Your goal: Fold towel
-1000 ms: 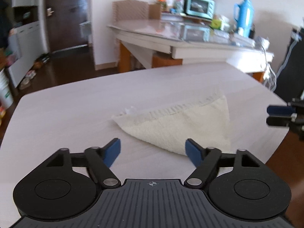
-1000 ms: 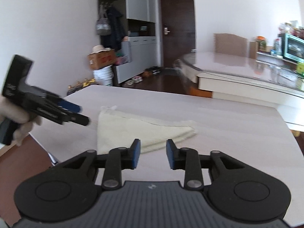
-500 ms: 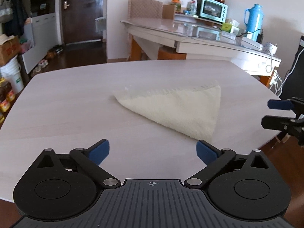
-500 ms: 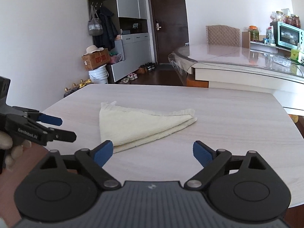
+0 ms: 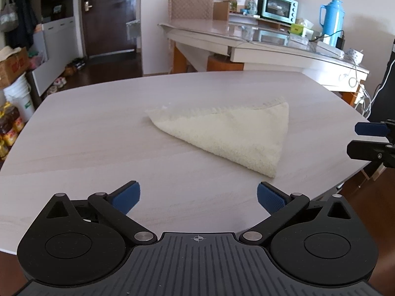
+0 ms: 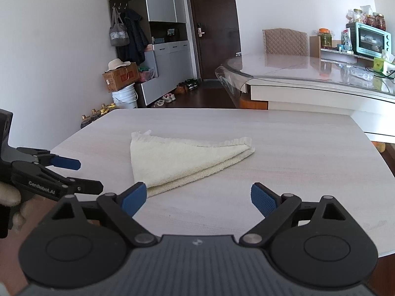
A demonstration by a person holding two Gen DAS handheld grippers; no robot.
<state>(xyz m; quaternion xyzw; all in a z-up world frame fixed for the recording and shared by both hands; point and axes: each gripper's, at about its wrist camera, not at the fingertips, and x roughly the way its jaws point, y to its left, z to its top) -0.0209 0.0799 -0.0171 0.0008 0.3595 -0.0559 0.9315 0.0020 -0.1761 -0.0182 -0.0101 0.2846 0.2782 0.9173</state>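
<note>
A cream towel (image 5: 229, 133) lies folded in a triangle on the pale wood table (image 5: 98, 128); it also shows in the right wrist view (image 6: 182, 157). My left gripper (image 5: 197, 194) is open and empty, held back from the towel over the table's near edge. My right gripper (image 6: 197, 196) is open and empty, just short of the towel's near corner. Each gripper shows in the other's view: the right gripper (image 5: 365, 138) at the table's right edge, the left gripper (image 6: 79, 175) at the left, both open.
A second table (image 5: 259, 42) with a teal oven (image 5: 279, 7) and blue flask (image 5: 330, 22) stands behind. A cabinet (image 6: 163, 56), boxes, a white bucket (image 6: 124, 96) and shoes line the far wall by a dark door (image 6: 214, 27).
Both grippers pulled back and away from the towel. The right gripper's jaws opened wide from nearly closed; the left gripper's jaws widened too. The towel stays flat on the table.
</note>
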